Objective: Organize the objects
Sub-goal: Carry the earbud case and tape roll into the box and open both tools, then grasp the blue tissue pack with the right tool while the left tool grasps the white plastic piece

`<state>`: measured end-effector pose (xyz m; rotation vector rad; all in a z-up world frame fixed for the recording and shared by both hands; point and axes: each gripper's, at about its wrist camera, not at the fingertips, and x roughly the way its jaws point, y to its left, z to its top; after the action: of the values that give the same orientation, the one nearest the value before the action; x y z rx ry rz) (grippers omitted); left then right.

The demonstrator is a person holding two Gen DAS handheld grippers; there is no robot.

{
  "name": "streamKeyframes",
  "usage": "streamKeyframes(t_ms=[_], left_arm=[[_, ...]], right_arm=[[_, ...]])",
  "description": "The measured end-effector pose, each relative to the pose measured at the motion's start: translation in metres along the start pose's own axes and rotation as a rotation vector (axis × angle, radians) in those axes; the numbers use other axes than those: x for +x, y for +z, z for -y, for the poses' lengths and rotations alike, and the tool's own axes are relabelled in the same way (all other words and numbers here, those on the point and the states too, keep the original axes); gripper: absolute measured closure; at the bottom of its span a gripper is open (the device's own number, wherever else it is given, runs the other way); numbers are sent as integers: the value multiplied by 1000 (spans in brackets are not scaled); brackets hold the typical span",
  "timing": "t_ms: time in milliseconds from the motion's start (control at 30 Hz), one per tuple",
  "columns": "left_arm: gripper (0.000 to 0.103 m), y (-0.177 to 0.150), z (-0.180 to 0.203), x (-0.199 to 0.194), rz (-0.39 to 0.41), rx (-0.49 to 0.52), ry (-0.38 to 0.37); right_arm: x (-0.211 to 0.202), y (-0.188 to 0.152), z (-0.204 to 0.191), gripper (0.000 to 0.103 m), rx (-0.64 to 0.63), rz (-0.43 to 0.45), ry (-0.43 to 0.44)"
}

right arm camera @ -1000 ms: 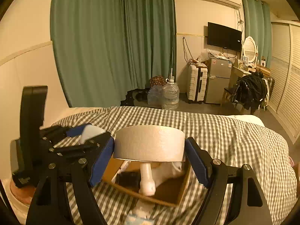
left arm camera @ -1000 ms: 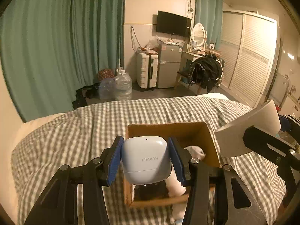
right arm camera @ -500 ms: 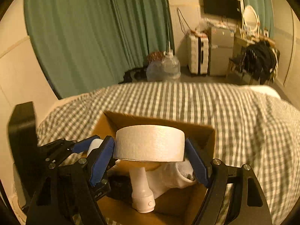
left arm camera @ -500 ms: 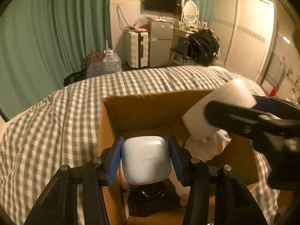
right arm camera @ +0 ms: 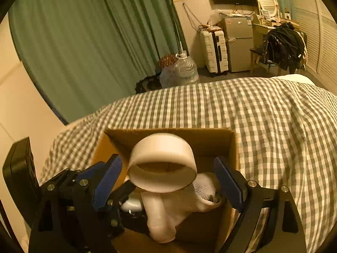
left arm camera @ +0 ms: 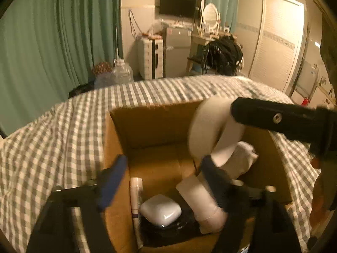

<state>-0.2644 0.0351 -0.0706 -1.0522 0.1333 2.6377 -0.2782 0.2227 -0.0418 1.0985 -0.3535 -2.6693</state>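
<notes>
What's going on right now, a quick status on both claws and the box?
Left gripper open, earbud case lying in cardboard box. Right gripper open, tape roll loose between its fingers. Box crowded.

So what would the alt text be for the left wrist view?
Open left gripper above a cardboard box on a checked bed. A white earbud case lies in the box on something black, beside a white bottle. At right, the right gripper's black arm reaches over a tape roll.
</notes>
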Motion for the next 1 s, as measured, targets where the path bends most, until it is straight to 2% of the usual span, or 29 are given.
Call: streamKeyframes(t_ms=[167,233,333,433,700,1000], left_arm=[[18,-1,-7,-30,32,-22,17],[13,-5,-11,-45,39,-39,39],[12,-14,-18,-68,63,-61,66],[12,-31,-26,-87,72,-96,56],[12,-76,-20,-105,36,-129,79],[12,-135,-18,-88,-88,-117,167]], right_arm=[[-41,2,-1,14,-17,69,-37],[-59,-3,-6,14,-36,86,-55],[-85,-18,-14,14,-69,109,-87],[-99,-36,-21,14,-82,116,-119],[-92,-85,-33,14,-120,23,-157],[-55,-145,-20,14,-90,-134,-199]])
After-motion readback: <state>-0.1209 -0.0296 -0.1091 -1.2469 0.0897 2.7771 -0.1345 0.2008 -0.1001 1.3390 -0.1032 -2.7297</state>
